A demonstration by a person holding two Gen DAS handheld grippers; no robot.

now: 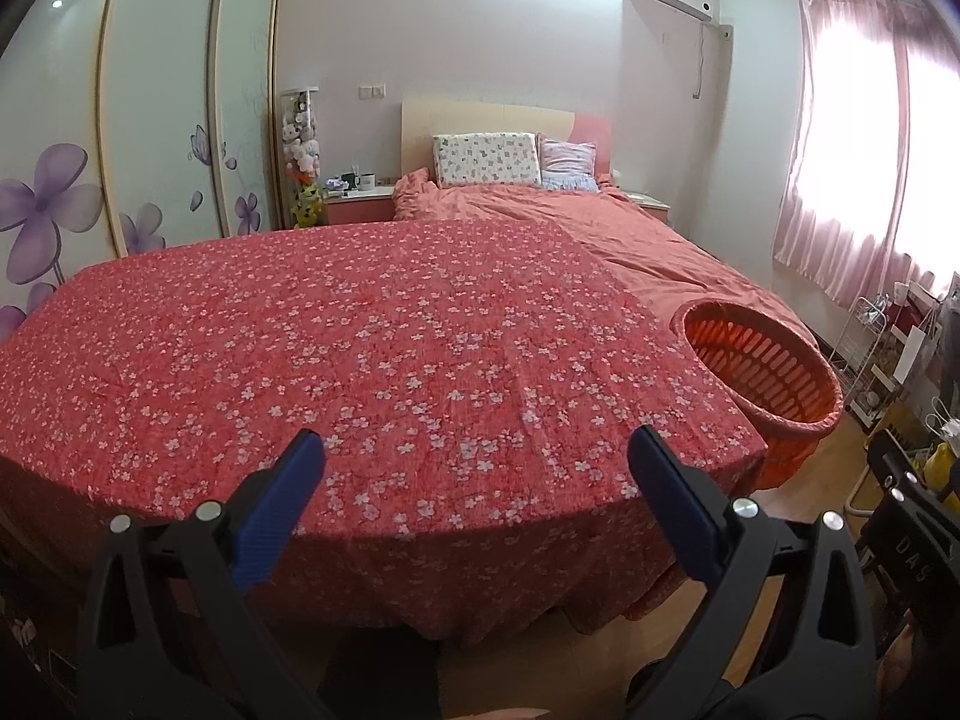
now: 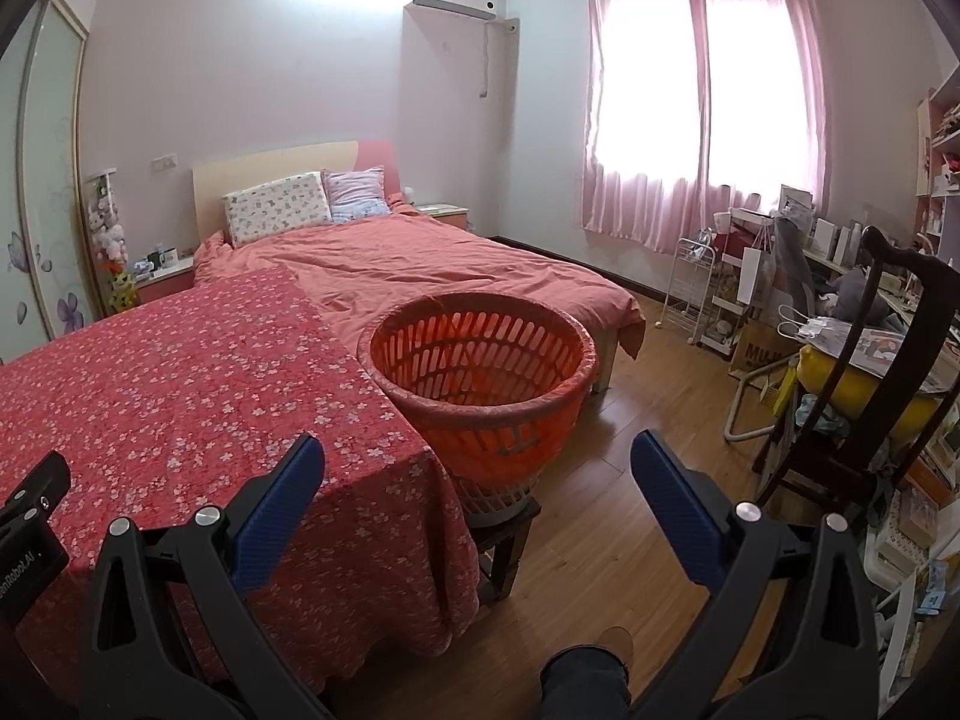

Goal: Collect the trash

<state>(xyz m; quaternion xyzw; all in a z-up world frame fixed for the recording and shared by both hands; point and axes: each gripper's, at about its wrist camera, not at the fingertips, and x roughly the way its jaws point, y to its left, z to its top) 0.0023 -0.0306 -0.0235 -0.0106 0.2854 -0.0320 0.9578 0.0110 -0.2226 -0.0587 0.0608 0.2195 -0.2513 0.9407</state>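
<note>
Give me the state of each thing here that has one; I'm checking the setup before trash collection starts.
left gripper: open, holding nothing
right gripper: open, holding nothing
orange basket: upright on a stool, no trash visible inside
floral cloth: spread flat, no trash visible on it
curtains: drawn
wardrobe doors: shut

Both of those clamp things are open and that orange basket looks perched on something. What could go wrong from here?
1. The orange basket sits on a small stool beside the floral cloth; a bump from the right hand-held gripper could tip it.
2. No trash is visible on the cloth, so the open left hand-held gripper might pinch the fabric instead.
3. The cluttered chair on the right could snag a swing.
</note>
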